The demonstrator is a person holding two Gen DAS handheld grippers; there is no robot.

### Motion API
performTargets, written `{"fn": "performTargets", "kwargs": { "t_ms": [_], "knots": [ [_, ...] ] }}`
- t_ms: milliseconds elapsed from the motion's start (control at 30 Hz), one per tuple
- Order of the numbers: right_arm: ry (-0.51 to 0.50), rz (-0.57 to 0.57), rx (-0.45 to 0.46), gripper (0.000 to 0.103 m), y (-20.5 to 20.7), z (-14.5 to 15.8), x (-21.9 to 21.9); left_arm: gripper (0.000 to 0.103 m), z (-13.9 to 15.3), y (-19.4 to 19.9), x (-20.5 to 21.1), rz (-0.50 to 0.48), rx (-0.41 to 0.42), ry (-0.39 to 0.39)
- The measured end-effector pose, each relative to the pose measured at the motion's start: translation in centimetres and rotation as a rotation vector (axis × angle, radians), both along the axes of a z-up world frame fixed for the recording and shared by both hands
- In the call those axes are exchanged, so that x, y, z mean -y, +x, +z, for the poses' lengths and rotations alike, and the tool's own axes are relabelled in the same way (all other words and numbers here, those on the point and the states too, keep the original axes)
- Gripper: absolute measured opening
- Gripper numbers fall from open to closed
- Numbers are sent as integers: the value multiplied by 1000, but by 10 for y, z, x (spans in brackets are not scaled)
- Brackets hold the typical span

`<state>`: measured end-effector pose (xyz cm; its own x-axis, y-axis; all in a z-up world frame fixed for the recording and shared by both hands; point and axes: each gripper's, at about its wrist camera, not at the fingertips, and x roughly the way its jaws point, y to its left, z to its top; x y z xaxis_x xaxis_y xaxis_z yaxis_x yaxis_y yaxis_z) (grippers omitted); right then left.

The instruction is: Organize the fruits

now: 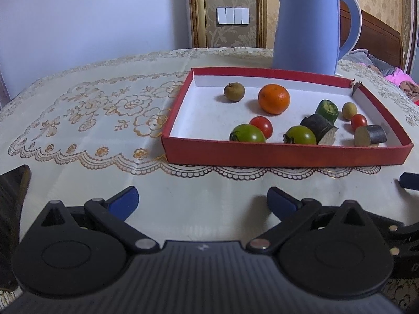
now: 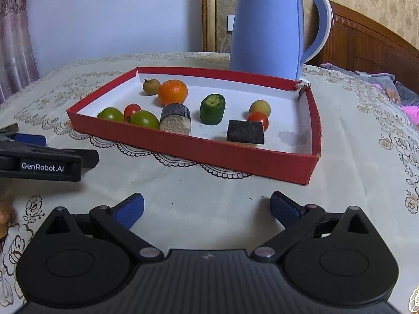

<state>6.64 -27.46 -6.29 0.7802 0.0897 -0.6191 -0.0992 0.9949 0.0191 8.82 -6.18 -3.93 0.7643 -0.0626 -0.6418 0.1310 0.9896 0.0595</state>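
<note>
A red tray [image 1: 285,154] [image 2: 235,158] with a white floor holds an orange [image 1: 274,98] [image 2: 172,92], two green tomatoes [image 1: 247,133] [image 2: 144,119], two red tomatoes [image 1: 261,126] [image 2: 258,119], two brownish longans [image 1: 234,91] [image 2: 259,107], a green cucumber piece [image 1: 326,110] [image 2: 212,108] and two dark sugarcane pieces [image 1: 319,128] [image 2: 175,118]. My left gripper [image 1: 203,200] is open and empty, above the tablecloth in front of the tray. My right gripper [image 2: 207,206] is open and empty, also in front of the tray. The left gripper shows at the left of the right wrist view [image 2: 39,157].
A blue electric kettle [image 1: 309,23] [image 2: 272,26] stands right behind the tray. The table carries a cream tablecloth [image 1: 86,115] with gold flower print. A bed with a wooden headboard [image 2: 366,44] lies beyond the table's right side.
</note>
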Motion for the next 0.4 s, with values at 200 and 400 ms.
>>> {"fn": "performTargets", "kwargs": {
  "t_ms": [200, 400],
  "knots": [
    [5, 0, 0, 103, 0, 0, 1, 103, -1, -1, 2, -21, 2, -7],
    [4, 0, 0, 103, 0, 0, 0, 103, -2, 1, 2, -31, -10, -17]
  ]
}}
